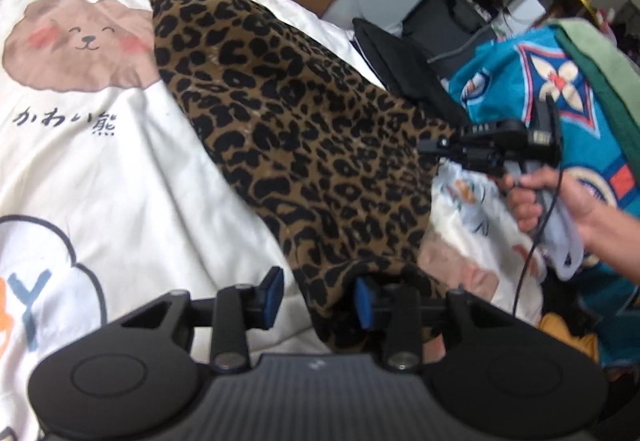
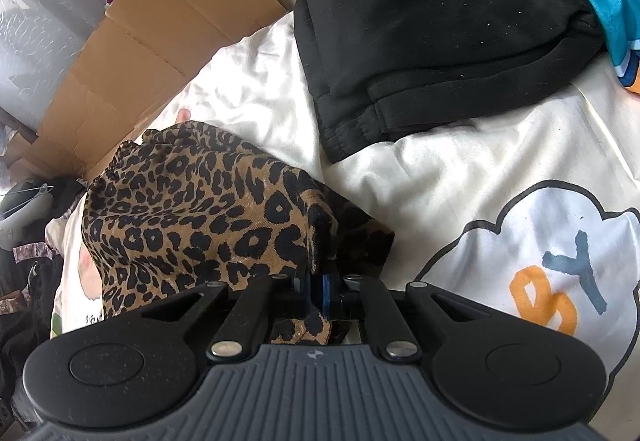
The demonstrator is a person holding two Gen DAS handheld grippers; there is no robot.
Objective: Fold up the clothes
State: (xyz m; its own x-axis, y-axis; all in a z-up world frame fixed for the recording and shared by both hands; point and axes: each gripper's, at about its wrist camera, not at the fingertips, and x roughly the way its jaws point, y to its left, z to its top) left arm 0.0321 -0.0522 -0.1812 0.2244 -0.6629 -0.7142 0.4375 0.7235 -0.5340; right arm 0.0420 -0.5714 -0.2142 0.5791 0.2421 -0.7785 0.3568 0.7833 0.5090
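A leopard-print garment (image 1: 288, 129) stretches across the white bed cover, raised at its right side. My right gripper (image 2: 316, 293) is shut on a fold of the leopard-print garment (image 2: 192, 209); in the left wrist view the right gripper (image 1: 430, 150) pinches the cloth's right edge, with a hand (image 1: 560, 201) holding it. My left gripper (image 1: 319, 299) stands open, jaws wide apart, at the garment's near corner. Cloth hangs between its blue pads (image 1: 272, 295) and drapes over the right one.
The white bed cover (image 1: 100, 169) carries a bear print and a cloud print (image 2: 560, 261). A folded black garment (image 2: 432, 21) lies at the far side. A teal patterned cloth (image 1: 552, 81) is piled to the right. Cardboard (image 2: 152, 41) lines the bed's far edge.
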